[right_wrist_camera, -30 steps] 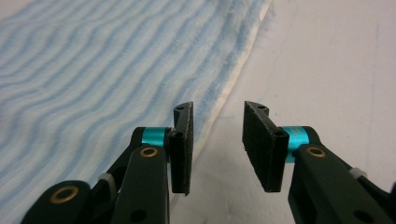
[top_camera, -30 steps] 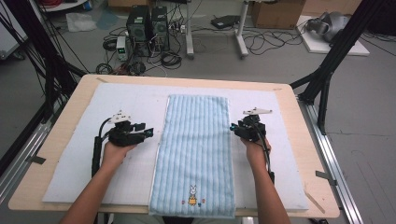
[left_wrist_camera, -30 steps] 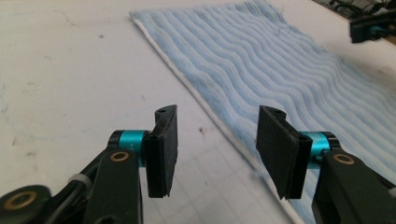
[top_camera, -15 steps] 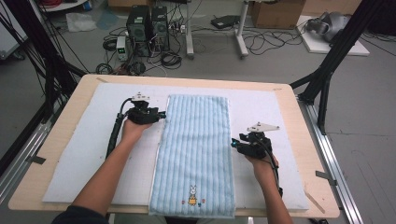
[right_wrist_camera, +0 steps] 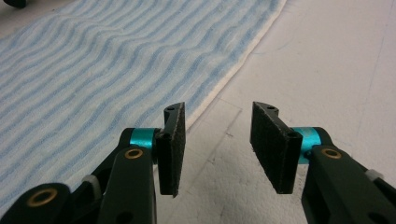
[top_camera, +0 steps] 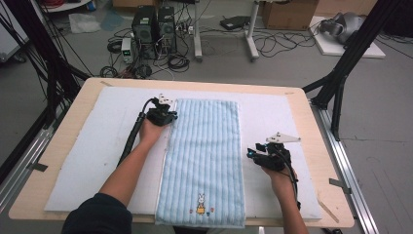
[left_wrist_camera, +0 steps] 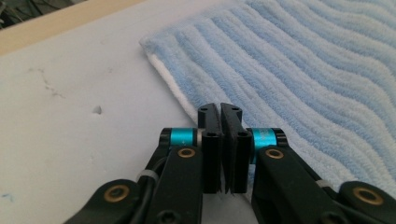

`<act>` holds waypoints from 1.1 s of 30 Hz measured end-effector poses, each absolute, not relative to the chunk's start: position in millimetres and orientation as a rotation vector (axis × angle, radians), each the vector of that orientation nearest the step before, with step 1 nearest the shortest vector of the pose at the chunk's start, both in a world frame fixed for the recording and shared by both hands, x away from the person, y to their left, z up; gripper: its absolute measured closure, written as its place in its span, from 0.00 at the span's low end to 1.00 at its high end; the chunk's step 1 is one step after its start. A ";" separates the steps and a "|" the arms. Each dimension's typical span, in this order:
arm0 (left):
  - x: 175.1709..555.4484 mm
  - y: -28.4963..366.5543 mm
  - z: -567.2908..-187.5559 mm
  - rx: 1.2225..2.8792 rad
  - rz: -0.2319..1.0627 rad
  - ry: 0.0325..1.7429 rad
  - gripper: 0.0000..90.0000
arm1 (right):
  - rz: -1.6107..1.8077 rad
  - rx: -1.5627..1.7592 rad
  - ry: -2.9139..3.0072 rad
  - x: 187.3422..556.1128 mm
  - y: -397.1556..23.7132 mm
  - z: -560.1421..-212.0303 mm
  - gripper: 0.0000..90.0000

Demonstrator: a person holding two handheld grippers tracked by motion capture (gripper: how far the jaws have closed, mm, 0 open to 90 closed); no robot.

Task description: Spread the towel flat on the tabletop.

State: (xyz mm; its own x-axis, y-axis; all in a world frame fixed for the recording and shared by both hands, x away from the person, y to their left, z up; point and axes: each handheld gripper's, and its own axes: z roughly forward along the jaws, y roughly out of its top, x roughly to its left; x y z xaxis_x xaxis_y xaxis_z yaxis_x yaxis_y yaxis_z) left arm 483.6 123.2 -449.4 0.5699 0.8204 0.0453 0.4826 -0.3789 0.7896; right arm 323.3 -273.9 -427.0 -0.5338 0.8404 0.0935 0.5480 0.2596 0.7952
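A light blue striped towel [top_camera: 204,161] lies flat and lengthwise on the white mat [top_camera: 97,146], with a small rabbit picture [top_camera: 200,204] at its near end. My left gripper [top_camera: 173,116] is at the towel's far left corner. In the left gripper view its jaws [left_wrist_camera: 219,109] have just been closing and now stand shut at the towel's [left_wrist_camera: 303,70] white hem. No cloth shows between the pads. My right gripper [top_camera: 250,153] is beside the towel's right edge, open. In the right gripper view it [right_wrist_camera: 217,112] hovers over bare mat just off the towel [right_wrist_camera: 93,70].
The mat covers a wooden table [top_camera: 311,122]. Black frame posts [top_camera: 341,73] stand at both far corners. Computers and cables [top_camera: 156,29] lie on the floor beyond the far edge. Bare mat lies on both sides of the towel.
The left hand moved away along the towel's left edge to its far corner, and its jaws shut. The right hand drew back towards the near side along the right edge.
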 end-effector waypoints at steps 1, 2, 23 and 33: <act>483.7 123.9 -448.9 2.031 0.584 1.078 0.98 | 1.163 1.268 2.187 323.3 -274.0 -427.1 0.61; 484.3 125.7 -448.7 2.024 0.600 1.109 0.98 | 1.163 1.269 2.187 323.3 -274.0 -427.3 0.61; 431.4 169.3 -434.0 1.769 0.410 1.033 0.36 | 1.099 1.140 2.343 333.3 -225.1 -447.8 0.87; 395.1 181.1 -426.2 1.739 0.414 1.005 0.24 | 1.113 1.163 2.287 337.8 -232.1 -436.5 0.75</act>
State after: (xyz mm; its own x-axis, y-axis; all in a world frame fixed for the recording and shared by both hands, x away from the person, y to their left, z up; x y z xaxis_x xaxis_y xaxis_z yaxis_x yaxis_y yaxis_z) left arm 395.1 181.1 -426.2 0.5895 0.7865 -0.1841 0.4280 -0.1108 0.8970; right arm 337.8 -232.1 -436.5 -0.6055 0.7946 0.0451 0.5256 0.3567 0.7723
